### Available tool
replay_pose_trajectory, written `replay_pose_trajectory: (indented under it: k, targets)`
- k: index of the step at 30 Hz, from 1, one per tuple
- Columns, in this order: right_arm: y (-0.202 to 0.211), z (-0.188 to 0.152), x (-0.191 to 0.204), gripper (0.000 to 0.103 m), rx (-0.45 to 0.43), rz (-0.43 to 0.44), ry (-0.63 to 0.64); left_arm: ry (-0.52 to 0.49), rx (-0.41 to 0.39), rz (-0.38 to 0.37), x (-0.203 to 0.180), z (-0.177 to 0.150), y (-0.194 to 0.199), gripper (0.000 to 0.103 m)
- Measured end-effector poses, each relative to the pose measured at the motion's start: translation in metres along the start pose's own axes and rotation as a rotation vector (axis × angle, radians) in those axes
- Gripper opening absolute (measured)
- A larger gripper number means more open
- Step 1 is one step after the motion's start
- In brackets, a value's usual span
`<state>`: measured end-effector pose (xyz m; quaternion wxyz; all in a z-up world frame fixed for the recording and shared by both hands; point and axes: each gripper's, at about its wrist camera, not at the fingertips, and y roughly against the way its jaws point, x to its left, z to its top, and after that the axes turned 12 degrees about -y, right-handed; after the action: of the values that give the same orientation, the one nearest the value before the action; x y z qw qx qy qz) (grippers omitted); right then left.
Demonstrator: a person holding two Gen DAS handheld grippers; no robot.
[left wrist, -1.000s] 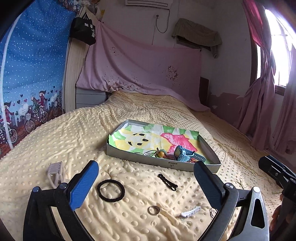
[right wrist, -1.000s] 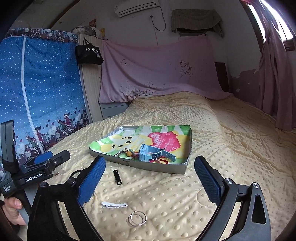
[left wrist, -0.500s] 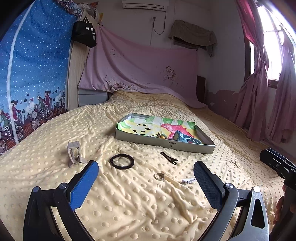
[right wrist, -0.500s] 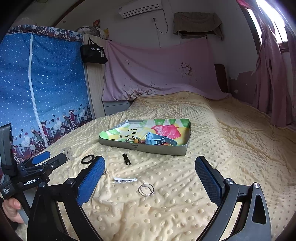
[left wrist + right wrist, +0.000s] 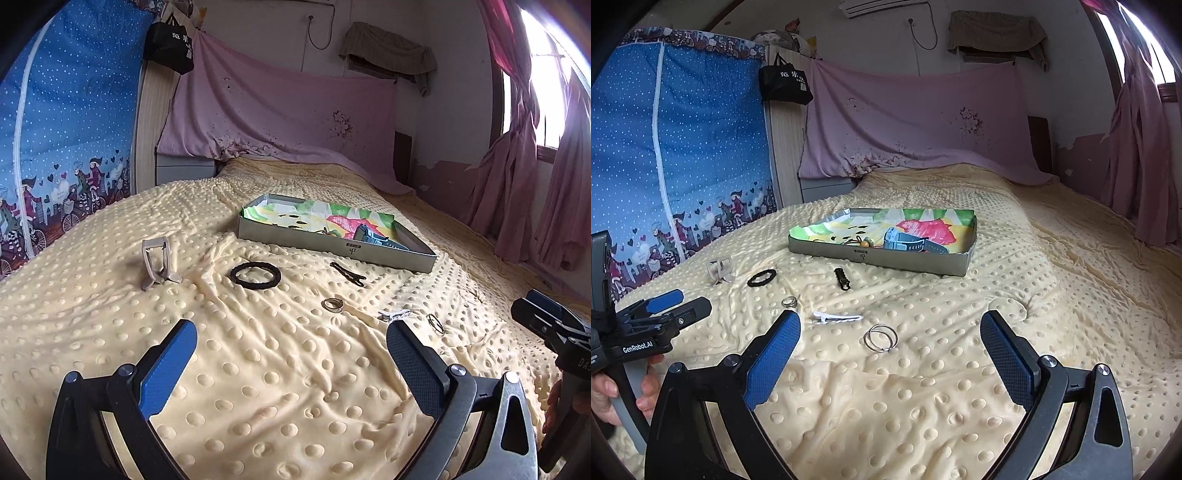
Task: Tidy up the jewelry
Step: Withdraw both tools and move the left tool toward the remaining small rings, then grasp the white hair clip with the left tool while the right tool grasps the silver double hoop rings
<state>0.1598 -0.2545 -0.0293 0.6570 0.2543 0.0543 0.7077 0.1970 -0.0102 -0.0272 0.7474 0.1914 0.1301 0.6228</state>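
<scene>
A shallow grey tray (image 5: 332, 249) (image 5: 879, 256) with a colourful liner lies on the yellow dotted bedspread and holds a blue watch (image 5: 905, 242) and a beaded piece (image 5: 866, 243). Loose on the spread in front of it lie a black hair tie (image 5: 255, 275) (image 5: 761, 277), a black clip (image 5: 348, 274) (image 5: 842, 278), a metal ring (image 5: 332, 304) (image 5: 789, 301), a white hair clip (image 5: 394, 314) (image 5: 836, 317), linked silver hoops (image 5: 881, 338) (image 5: 436, 323) and a clear claw clip (image 5: 157, 262) (image 5: 720, 269). My left gripper (image 5: 291, 354) and right gripper (image 5: 890, 350) are both open and empty, held back from the items.
The left gripper also shows in the right wrist view (image 5: 661, 314), and the right gripper shows in the left wrist view (image 5: 554, 328). A blue fabric wardrobe (image 5: 676, 147) stands left. A pink sheet (image 5: 280, 110) covers the headboard. Pink curtains (image 5: 554, 184) hang right.
Both grippers have pulled back from the tray toward the near side of the bed and dropped lower. The items look farther away. Nothing on the bed has moved.
</scene>
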Motion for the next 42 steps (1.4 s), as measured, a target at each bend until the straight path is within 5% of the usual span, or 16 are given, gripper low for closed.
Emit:
replay_pose_trajectory:
  k: [21,36,42]
  targets:
    - [-0.032,0.003,-0.015,0.096,0.065,-0.039,0.039,-0.115,0.052,-0.087,-0.029,0.032,-0.046,0.103]
    - [-0.056,0.002,-0.035,0.095,0.095,0.012,-0.027,-0.186,0.057,-0.174,-0.061,0.043,-0.078,0.103]
    - [-0.07,-0.004,-0.036,0.072,0.153,0.047,-0.032,-0.204,0.115,-0.265,-0.067,0.04,-0.095,0.071]
